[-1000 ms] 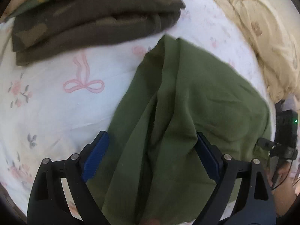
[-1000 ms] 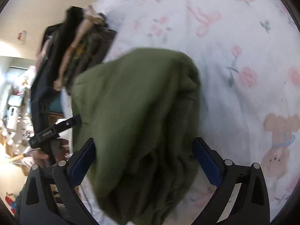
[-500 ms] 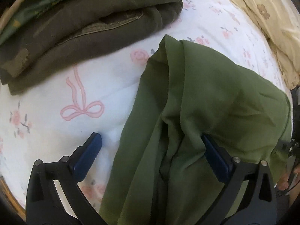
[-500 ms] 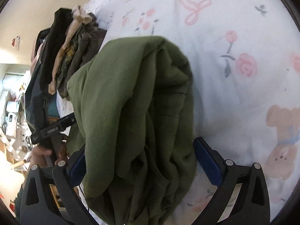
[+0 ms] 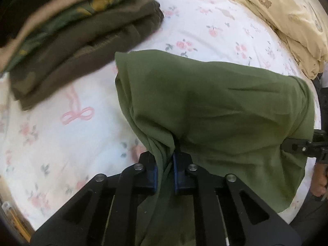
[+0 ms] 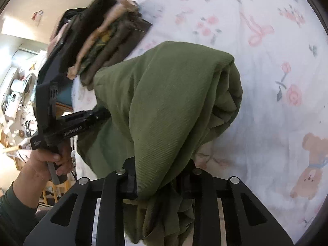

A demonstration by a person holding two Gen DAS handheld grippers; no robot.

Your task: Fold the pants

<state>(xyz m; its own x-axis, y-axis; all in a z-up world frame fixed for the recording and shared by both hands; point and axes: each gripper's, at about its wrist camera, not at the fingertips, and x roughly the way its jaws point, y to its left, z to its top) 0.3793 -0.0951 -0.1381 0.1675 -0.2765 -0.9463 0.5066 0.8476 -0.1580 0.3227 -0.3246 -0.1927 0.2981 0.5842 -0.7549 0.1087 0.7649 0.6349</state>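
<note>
Both my grippers, left gripper (image 5: 165, 171) and right gripper (image 6: 162, 181), have just clamped onto the green pants (image 5: 215, 106) mid-frame, bunched above the floral sheet (image 5: 51, 143), ready to lift for folding.

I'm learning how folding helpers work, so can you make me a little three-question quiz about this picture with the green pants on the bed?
1. True or false: the left tool is shut on the green pants.
2. What lies beyond the pants on the floral bedsheet? A) a stack of folded clothes B) a backpack C) a book
3. Fill in: the right tool pinches a thick bunch of the ____.

Key: 1 true. 2 A, the stack of folded clothes. 3 green pants; both tools' jaws have just been closing on the fabric.
</note>
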